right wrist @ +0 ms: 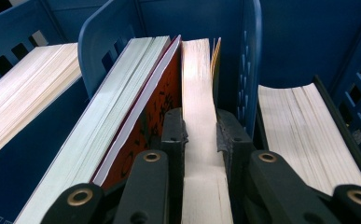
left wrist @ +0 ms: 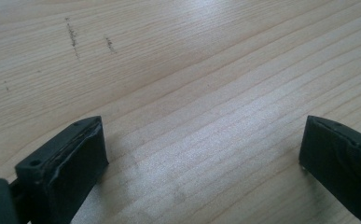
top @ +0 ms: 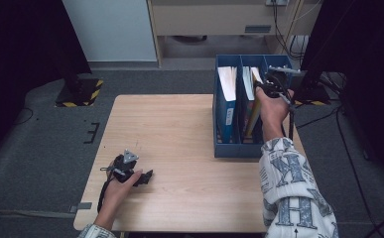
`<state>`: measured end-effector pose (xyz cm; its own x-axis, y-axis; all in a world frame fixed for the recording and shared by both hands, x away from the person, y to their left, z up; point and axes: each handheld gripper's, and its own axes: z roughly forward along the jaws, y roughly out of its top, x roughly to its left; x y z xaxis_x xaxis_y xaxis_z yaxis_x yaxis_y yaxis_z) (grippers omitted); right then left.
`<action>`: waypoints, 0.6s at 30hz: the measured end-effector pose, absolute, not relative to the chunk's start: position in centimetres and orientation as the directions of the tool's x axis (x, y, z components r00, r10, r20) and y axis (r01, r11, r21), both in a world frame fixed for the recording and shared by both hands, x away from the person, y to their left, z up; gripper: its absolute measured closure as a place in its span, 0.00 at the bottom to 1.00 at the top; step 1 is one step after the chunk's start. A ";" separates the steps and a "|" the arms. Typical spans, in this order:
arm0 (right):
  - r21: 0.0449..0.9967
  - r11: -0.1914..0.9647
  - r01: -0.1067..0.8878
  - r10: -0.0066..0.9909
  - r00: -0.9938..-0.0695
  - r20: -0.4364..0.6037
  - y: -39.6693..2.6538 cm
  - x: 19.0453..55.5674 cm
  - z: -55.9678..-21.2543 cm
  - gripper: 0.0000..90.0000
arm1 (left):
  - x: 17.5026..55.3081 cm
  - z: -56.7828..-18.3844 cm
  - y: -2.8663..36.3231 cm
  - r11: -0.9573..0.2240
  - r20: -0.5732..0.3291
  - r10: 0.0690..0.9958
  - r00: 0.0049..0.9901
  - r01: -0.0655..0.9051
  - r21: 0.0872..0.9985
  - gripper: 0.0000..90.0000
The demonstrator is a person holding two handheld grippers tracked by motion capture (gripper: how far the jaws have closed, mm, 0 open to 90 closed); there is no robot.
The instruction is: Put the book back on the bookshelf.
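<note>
The right tongs (right wrist: 200, 135) clamp the pale page block of a book (right wrist: 197, 93) standing in the blue file rack's (right wrist: 250, 56) middle compartment. The left tongs (left wrist: 201, 149) gape wide, resting on the table (left wrist: 178, 60).

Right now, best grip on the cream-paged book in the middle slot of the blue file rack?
Pinch the cream-paged book across its thickness at the exposed page edge, coming from above. It stands upright between neighbours in the blue file rack, so only that edge is free. The right gripper is shut there.

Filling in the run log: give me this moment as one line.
right gripper shut on book | book in middle slot of blue file rack | left gripper open, low over table
</note>
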<state>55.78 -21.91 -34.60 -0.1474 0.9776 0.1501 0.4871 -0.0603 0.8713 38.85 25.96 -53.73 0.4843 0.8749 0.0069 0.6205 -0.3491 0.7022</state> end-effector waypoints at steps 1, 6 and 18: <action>0.871 -0.065 0.488 0.978 -0.144 0.154 -21.9 55.8 -34.6 0.84 | 38.8 -53.7 26.0 -0.349 0.007 0.875 0.484 0.621 0.702 0.00; 0.871 -0.058 0.488 0.980 -0.138 0.143 -21.9 56.0 -34.9 0.84 | 38.9 -53.7 26.0 -0.350 0.007 0.874 0.485 0.620 0.702 0.00; 0.864 -0.038 0.502 0.982 -0.142 0.125 -21.6 56.3 -35.5 0.84 | 38.9 -53.7 25.9 -0.350 0.007 0.874 0.486 0.620 0.702 0.00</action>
